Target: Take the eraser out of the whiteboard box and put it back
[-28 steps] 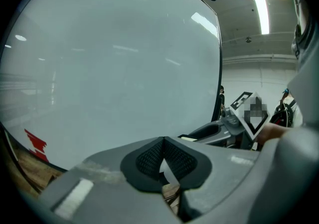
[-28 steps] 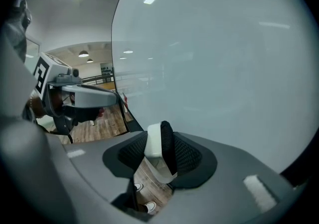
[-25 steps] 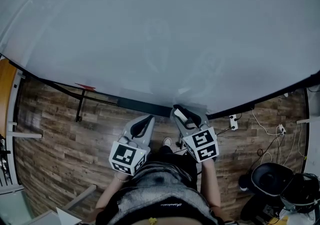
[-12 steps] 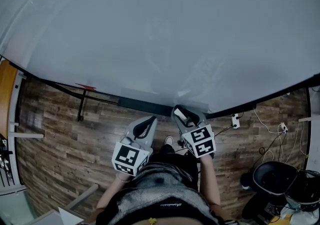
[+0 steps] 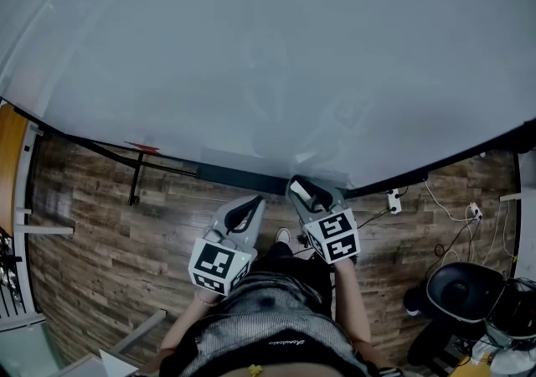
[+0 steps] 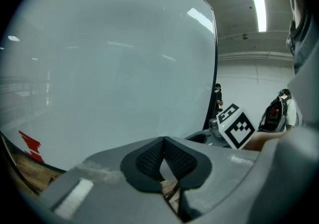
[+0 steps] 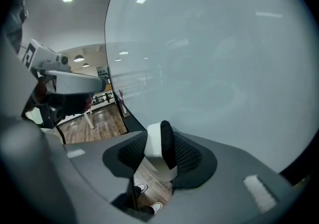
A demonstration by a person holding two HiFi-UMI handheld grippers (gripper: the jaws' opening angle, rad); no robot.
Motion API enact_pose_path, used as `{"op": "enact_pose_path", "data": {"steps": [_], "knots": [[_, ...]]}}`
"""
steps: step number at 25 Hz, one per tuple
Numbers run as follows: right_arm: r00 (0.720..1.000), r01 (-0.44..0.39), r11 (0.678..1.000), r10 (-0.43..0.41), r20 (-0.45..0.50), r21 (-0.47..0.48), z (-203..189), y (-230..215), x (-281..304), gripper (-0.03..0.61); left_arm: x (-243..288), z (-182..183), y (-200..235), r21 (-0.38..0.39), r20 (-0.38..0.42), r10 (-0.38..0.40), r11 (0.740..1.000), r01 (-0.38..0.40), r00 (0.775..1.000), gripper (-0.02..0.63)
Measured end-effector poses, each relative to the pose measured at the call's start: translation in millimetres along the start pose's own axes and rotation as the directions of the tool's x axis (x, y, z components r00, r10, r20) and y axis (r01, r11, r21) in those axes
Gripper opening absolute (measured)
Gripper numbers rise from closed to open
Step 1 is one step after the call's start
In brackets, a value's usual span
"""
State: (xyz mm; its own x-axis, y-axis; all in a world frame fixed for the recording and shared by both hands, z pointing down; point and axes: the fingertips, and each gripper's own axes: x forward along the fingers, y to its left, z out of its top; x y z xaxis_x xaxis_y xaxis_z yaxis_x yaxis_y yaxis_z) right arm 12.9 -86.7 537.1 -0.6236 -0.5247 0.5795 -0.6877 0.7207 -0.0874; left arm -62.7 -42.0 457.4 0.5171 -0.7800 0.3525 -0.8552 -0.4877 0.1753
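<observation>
My right gripper (image 5: 304, 192) is shut on the eraser (image 5: 301, 191), a white block with a black felt side, just below the whiteboard's (image 5: 268, 49) lower edge. In the right gripper view the eraser (image 7: 160, 148) stands upright between the black pads, white side left, felt side right. A clear box (image 5: 325, 171) hangs at the board's bottom edge, just past the right gripper. To the left and lower, my left gripper (image 5: 249, 206) is shut with nothing in it. Its pads (image 6: 149, 161) meet at the tip in the left gripper view, where the right gripper's marker cube (image 6: 235, 126) also shows.
A dark rail (image 5: 239, 177) runs under the board, and a red mark (image 5: 142, 147) sits at its lower left. Stand legs (image 5: 132, 181) rest on the wooden floor. A power strip with cables (image 5: 391, 203) and a black chair (image 5: 459, 296) lie to the right.
The right gripper has sunk slightly with the eraser still held. The left gripper has hardly moved.
</observation>
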Motion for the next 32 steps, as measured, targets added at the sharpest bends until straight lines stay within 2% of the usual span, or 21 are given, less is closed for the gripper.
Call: {"op": "enact_pose_path", "data": {"steps": [13, 21, 32], "knots": [[1.0, 0.0, 1.0, 0.0, 0.009, 0.007, -0.8, 0.0, 1.0, 0.164, 7.4, 3.9, -2.2, 0.024, 0.017, -0.016, 1.0, 0.015, 1.0, 0.002], [1.0, -0.004, 1.0, 0.004, 0.012, 0.006, -0.5, 0.6, 0.3, 0.165, 9.0, 0.6, -6.7, 0.008, -0.017, -0.031, 0.999, 0.031, 0.999, 0.002], [1.0, 0.001, 1.0, -0.001, 0.021, -0.001, -1.6, 1.1, 0.5, 0.169, 11.4, -0.3, -3.6, 0.003, -0.018, -0.034, 0.999, 0.034, 0.999, 0.002]]}}
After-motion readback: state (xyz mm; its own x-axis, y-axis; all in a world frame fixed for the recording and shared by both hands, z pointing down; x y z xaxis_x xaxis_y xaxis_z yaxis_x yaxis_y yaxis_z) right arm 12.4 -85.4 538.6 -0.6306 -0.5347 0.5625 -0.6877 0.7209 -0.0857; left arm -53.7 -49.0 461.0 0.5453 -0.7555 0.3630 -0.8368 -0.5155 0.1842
